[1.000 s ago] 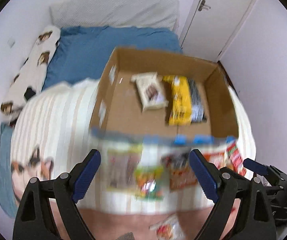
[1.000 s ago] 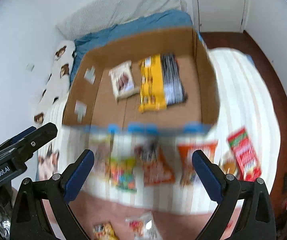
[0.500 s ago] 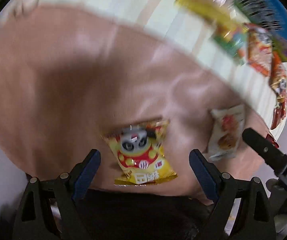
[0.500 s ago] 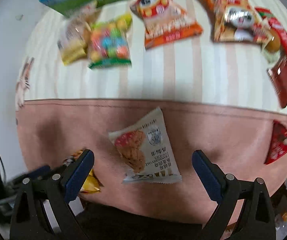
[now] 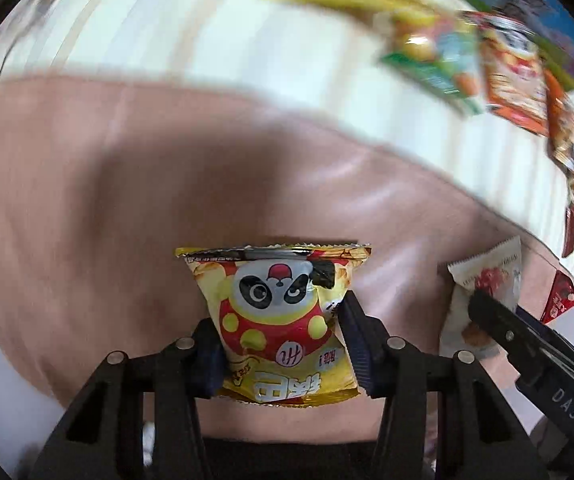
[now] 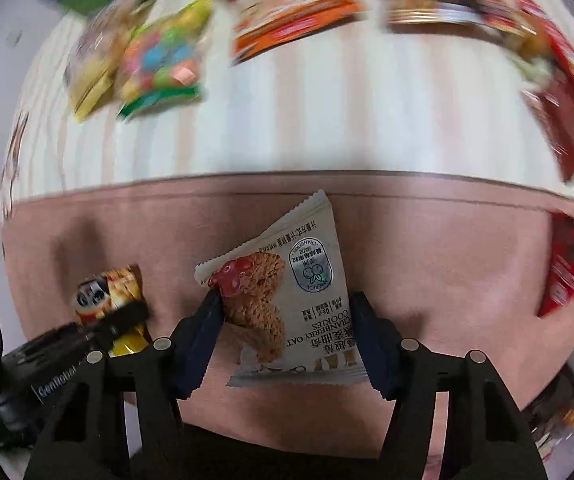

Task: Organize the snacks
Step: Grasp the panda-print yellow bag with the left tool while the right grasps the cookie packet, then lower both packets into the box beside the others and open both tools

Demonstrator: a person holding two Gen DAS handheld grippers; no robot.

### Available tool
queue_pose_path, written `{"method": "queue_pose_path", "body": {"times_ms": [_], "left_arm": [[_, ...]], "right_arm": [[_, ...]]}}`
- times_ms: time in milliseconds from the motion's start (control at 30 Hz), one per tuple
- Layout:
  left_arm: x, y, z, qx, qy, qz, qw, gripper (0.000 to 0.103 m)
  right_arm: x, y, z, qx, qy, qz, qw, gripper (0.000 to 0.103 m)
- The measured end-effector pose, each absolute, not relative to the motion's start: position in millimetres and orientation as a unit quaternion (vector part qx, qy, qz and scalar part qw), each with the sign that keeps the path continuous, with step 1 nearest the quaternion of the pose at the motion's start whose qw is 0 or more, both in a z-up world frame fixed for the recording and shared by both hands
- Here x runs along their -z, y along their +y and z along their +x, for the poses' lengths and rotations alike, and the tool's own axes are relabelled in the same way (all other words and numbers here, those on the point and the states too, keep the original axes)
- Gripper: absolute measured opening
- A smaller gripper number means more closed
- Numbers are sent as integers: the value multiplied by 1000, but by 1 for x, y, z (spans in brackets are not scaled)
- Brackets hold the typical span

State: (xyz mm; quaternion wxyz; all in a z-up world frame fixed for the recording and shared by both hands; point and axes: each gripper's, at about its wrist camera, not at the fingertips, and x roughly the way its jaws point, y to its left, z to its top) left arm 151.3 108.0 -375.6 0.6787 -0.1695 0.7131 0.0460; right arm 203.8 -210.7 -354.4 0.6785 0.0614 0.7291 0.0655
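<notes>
We count two hand-held grippers (image 5: 279,344) (image 6: 283,344), one panda chip bag (image 5: 275,320), one cranberry oat cookie packet (image 6: 287,296).

left black two-finger gripper with blue pads (image 5: 283,344) pointing down, jaws closing, right black two-finger gripper with blue pads (image 6: 287,340) pointing steeply down, jaws closing, both side by side

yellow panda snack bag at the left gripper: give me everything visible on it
The yellow panda bag is a small glossy foil pouch with crimped, serrated top and bottom seams, printed with a cartoon panda in a red outfit with yellow dots. It looks puffed, sealed and undamaged. It lies flat on the pink blanket near its front edge, print up. The left gripper straddles it: its jaws are closing, with the blue pads against both sides of the bag. The white cookie packet lies apart, to its right.
</notes>
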Motion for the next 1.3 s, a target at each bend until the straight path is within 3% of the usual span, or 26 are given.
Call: {"method": "queue_pose_path", "body": {"times_ms": [133,200,267,433,467,567,600,867,1300], "left_arm": [[375,81,171,-16,711,-118,693,47],[379,72,176,-8,718,-98,689,49],[382,71,174,-6,719,-93,689,49],[389,66,168,-4,716,-78,694,50],[388,62,170,-6,715,-75,695,50],[384,50,165,-16,709,-62,703,47],[381,48,163,-20,703,-57,708,47],[334,31,165,-5,683,-90,725,45],[182,74,271,39,589,-128,797,45]], "right_arm": [[358,-245,206,-47,731,131,668,68],[362,-250,206,-63,741,146,653,83],[361,-253,203,-70,741,143,653,89],[370,-251,196,-54,751,130,646,89],[372,-251,195,-46,746,128,652,87],[373,-245,198,-32,731,100,674,66],[372,-244,197,-32,728,100,677,65],[326,-258,202,-53,707,144,691,63],[166,-246,306,-137,602,189,764,63]]}}
